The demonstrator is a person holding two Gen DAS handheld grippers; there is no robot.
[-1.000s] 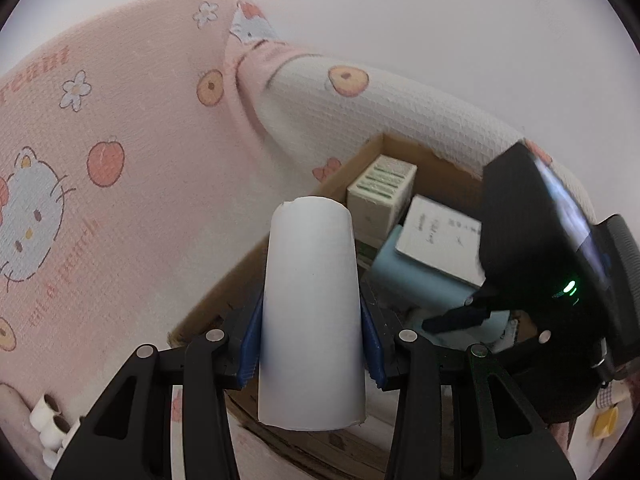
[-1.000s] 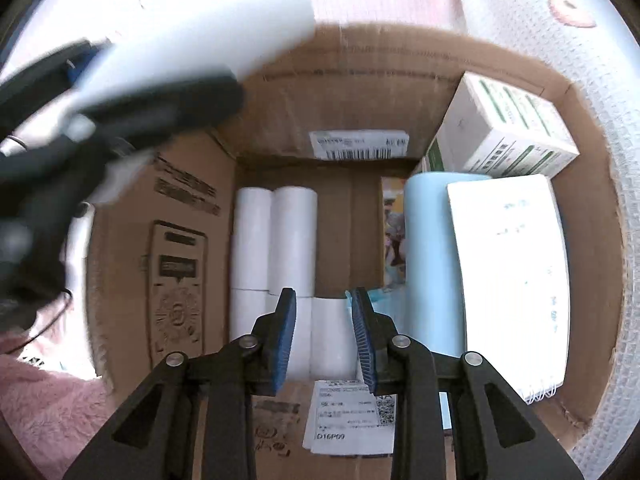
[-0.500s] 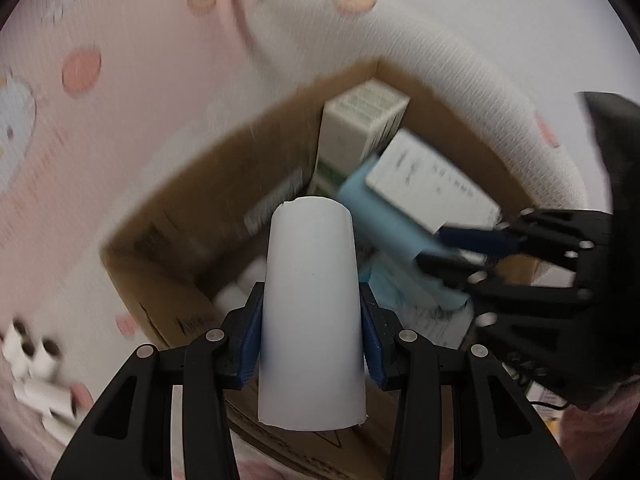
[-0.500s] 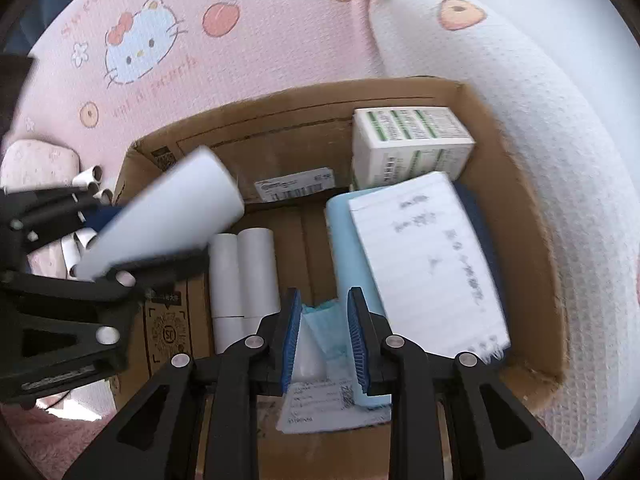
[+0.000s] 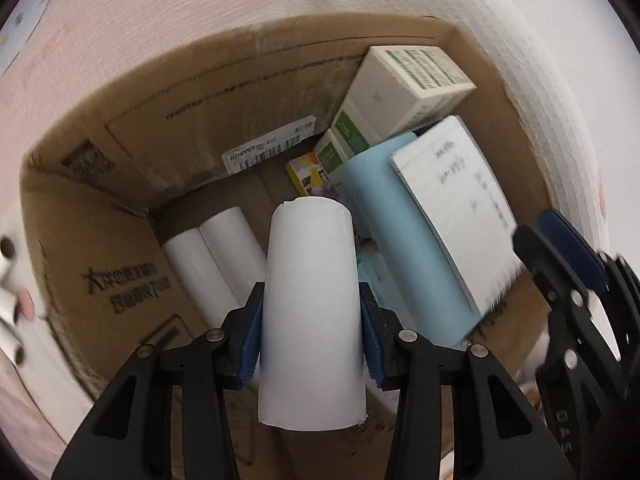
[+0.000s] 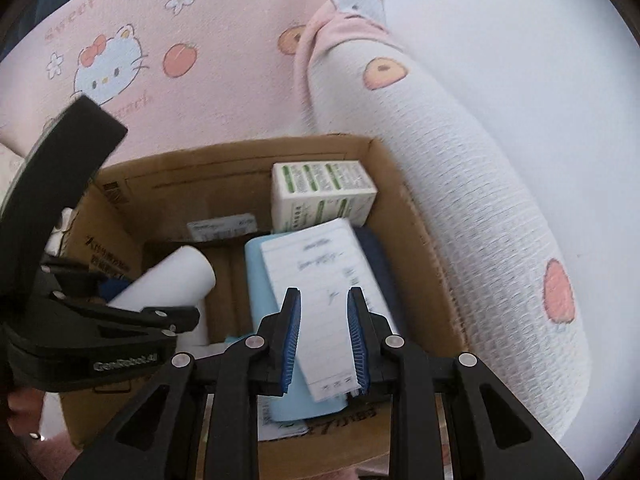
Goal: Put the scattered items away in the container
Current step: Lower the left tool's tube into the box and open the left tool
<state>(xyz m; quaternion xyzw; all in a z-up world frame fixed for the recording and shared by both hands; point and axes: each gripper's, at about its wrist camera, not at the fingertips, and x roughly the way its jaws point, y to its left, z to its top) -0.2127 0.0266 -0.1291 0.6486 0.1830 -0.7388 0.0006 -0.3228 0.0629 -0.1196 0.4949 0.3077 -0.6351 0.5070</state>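
roll over box – placing step

left gripper point(image 5: 311, 332) clamped on a white roll point(image 5: 311, 312), held over the box point(image 5: 100, 216). best lowered beside the two rolls point(image 5: 212, 264) on the floor, then released. right gripper point(image 6: 323, 340) empty, fingers apart, near the notepad point(image 5: 452, 204) – likely in the way. carton point(image 5: 404, 80) leaned in the far corner.

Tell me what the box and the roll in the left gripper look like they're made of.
Box: brown corrugated cardboard, matte, with creased flaps, printed marks and a stuck-on barcode label. Roll: looks like white paper, matte and smooth, with a slightly ragged edge at its end; the left gripper pinches it, and it could be thin plastic instead.
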